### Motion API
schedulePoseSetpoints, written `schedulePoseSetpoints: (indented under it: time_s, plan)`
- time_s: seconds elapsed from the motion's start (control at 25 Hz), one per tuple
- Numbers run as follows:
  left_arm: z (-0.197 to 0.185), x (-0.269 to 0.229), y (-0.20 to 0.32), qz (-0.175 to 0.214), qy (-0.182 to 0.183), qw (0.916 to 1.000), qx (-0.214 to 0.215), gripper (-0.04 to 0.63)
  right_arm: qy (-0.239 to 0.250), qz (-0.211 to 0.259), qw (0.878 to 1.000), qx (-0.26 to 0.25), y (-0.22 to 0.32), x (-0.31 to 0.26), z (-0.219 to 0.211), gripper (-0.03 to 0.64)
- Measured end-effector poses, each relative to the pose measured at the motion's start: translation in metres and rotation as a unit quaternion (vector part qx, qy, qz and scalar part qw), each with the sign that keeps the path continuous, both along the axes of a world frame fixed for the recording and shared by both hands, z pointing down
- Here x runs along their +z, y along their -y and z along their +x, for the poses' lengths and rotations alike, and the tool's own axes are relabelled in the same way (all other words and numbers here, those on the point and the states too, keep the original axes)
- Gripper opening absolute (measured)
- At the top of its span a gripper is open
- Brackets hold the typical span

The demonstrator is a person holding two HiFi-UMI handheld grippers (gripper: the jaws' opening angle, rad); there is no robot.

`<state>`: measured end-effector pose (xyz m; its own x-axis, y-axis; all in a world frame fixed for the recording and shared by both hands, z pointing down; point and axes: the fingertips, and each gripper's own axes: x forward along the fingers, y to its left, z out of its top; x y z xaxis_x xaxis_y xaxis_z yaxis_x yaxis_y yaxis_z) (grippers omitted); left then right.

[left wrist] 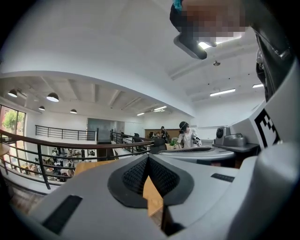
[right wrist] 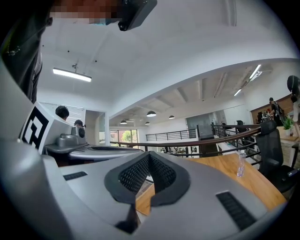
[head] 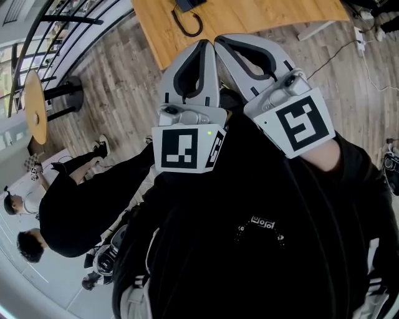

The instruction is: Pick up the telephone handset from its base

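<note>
telephone: a dark shape at 12 o'clock in the head view, cut off by the frame edge; i cannot tell handset from base.
cord: black, looping off it toward 6 o'clock across the wood.
table: smooth light wood with straight edges; the near edge slants away toward 3 o'clock and a corner sits at 9 o'clock of my tips.
left gripper: rounded grey shell, jaws pressed together on nothing. its ribbed black pads meet at the tip. the telephone lies at 11 o'clock of the tips, apart from them.
right gripper: same grey shell, jaws closed and empty, tip just beside the left one. the telephone is at 11 o'clock, untouched.
bottle: clear, upright on the tabletop at 3 o'clock in the right gripper view.
chair: black office chair just past the bottle.
floor: grey-brown planks, open on both sides of the table.
cables: thin, trailing over the planks at 2 o'clock.
railing: dark bars under a curved wooden rail at 9 o'clock in the left gripper view.
</note>
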<state>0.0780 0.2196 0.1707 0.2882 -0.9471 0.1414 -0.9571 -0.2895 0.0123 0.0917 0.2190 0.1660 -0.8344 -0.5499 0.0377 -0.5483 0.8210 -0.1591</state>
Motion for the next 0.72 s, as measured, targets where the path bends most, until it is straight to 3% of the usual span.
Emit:
schedulePoseSetpoints:
  time_s: [0.72]
  plan:
    - [-0.028, 0.014, 0.063, -0.009, -0.007, 0.9994, 0.031, 0.0, -0.002, -0.01, 0.999, 0.036, 0.062, 0.013, -0.028, 0.017]
